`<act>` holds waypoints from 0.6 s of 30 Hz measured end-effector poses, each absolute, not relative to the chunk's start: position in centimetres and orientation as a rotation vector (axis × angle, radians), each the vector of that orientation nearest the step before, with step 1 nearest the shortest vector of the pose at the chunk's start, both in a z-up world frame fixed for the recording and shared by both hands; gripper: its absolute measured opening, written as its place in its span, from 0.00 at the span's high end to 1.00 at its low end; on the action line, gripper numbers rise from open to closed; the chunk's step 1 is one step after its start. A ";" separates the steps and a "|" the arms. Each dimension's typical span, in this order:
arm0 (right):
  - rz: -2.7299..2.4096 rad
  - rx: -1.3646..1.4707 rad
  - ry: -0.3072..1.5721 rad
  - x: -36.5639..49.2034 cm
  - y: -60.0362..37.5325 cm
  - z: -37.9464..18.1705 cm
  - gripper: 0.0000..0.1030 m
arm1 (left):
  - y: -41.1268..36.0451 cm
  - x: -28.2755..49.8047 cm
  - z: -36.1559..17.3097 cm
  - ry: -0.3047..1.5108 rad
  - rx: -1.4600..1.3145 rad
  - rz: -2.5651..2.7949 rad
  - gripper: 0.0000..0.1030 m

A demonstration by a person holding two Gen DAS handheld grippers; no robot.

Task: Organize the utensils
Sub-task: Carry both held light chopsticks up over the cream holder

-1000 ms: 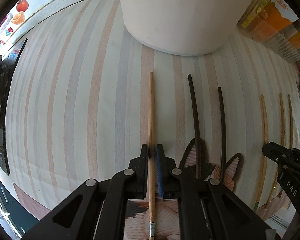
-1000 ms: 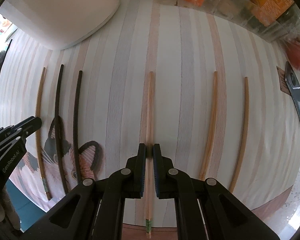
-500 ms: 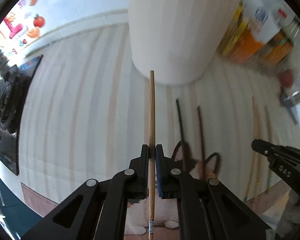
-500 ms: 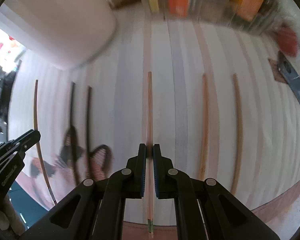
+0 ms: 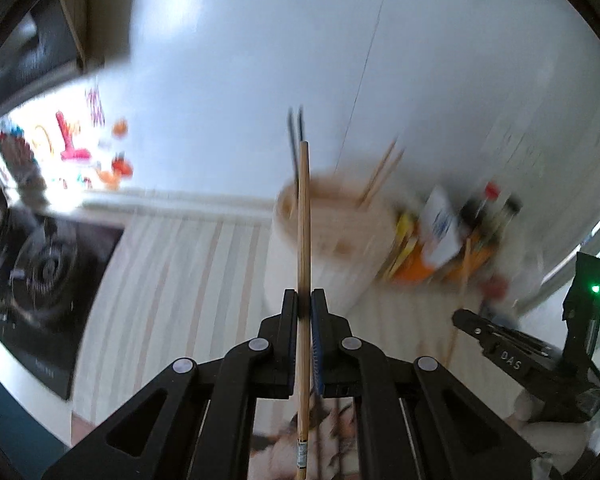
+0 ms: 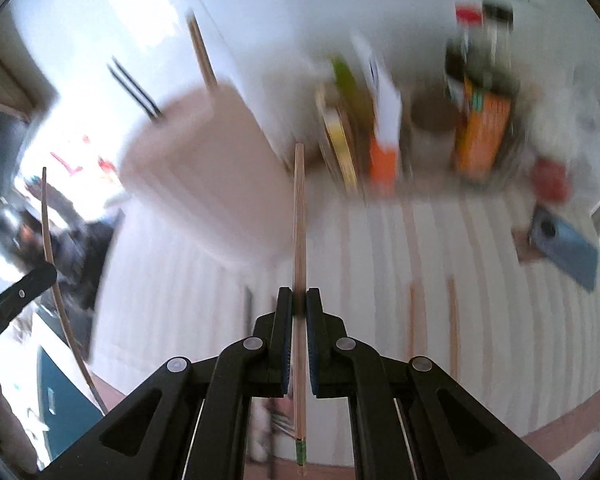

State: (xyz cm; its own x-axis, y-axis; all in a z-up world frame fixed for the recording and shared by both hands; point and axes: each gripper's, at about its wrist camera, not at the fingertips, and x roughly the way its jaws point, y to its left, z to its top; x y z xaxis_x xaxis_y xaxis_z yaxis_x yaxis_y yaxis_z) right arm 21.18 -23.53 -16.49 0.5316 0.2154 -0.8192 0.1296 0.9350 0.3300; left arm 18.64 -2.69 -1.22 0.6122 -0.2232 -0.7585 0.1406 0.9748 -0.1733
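Now left tongs (image 5: 305,304) and right tongs (image 6: 299,302) each clamp 1 wooden chopstick (image 5: 303,216), raised.

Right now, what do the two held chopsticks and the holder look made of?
Left chopstick: pale bamboo or wood, matte, faint grain. Right chopstick: similar light wood, green band at its end. Holder: smooth off-white, plastic or ceramic; too blurred to say.
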 end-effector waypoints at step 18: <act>0.009 0.427 0.593 36.0 -22.5 -3.1 0.93 | -2.7 33.7 4.0 0.704 -0.199 -0.170 0.96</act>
State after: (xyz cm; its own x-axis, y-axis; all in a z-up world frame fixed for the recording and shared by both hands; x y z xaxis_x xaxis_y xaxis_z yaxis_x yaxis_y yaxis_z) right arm 36.00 -22.51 -3.10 0.8320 0.1295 -0.5395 0.1123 0.9129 0.3925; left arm 33.70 -2.68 3.98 0.7497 -0.2215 -0.6236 0.0879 0.9673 -0.2379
